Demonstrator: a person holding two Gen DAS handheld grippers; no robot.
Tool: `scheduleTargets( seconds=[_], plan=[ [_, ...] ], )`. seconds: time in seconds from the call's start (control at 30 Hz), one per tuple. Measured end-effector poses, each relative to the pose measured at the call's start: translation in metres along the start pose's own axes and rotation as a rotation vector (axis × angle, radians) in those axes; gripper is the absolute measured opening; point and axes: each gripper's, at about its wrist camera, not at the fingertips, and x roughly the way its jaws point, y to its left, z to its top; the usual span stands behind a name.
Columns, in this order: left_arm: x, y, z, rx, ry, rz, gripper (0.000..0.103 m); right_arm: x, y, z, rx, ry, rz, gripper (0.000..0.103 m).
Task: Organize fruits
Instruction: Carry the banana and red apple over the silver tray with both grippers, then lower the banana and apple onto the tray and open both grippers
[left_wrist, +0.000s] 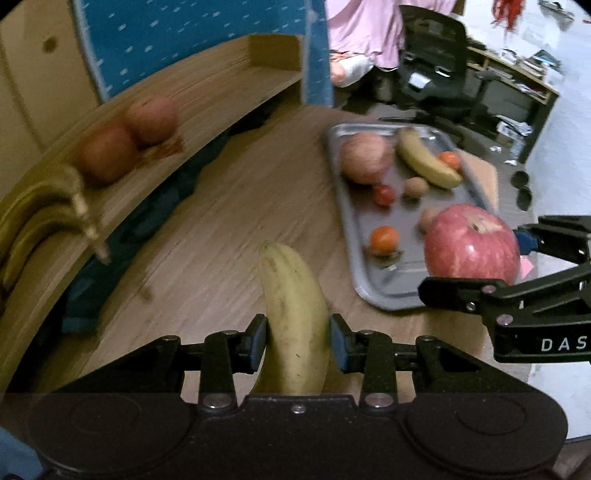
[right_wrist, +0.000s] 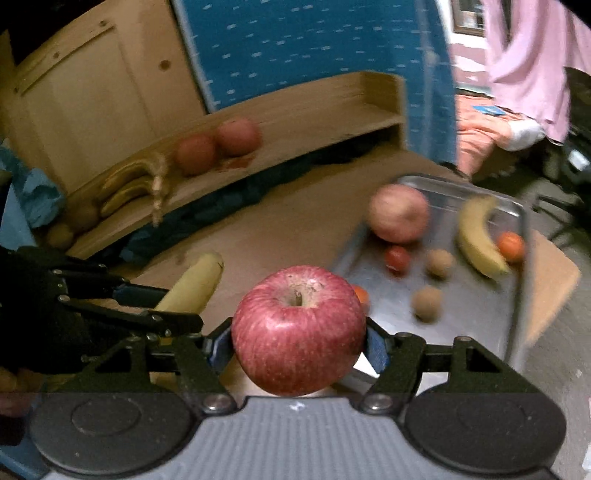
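Observation:
My left gripper is shut on a yellow banana and holds it above the wooden table. My right gripper is shut on a red apple, held just left of the metal tray. The tray holds an apple, a banana, small orange and red fruits and brown round fruits. On the wooden shelf at the left sit two apples and a bunch of bananas. The held apple also shows in the left wrist view, the held banana in the right wrist view.
A blue panel stands behind the shelf. A black office chair and a cluttered desk stand beyond the table's far edge. Dark blue items lie under the shelf.

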Motion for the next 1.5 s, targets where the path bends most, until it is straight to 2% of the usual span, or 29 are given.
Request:
scheduleTargets(
  seconds=[0.17,0.33,0.53,0.7,0.87,1.1,1.5],
  plan=[
    [0.004,-0.029,0.019,0.020,-0.025,-0.037,0.038,-0.016,-0.032,-0.002,0.030,-0.009,-0.065,0.074],
    [0.026,-0.065,0.049,0.036,-0.019,-0.082,0.038,-0.017,-0.074,0.005,0.029,-0.003,-0.105,0.074],
    [0.059,-0.100,0.084,0.045,0.008,-0.097,0.038,-0.004,-0.127,0.022,0.011,0.027,-0.112,0.074],
    [0.081,-0.117,0.100,0.028,0.041,-0.093,0.038,0.014,-0.159,0.033,-0.009,0.068,-0.085,0.074],
    [0.090,-0.125,0.111,0.011,0.057,-0.065,0.038,0.026,-0.175,0.041,-0.032,0.093,-0.043,0.074],
    [0.098,-0.124,0.114,-0.012,0.086,-0.024,0.038,0.037,-0.179,0.047,-0.063,0.138,0.037,0.074],
    [0.101,-0.127,0.116,-0.029,0.095,0.005,0.034,0.049,-0.187,0.050,-0.067,0.177,0.074,0.074]
  ],
)
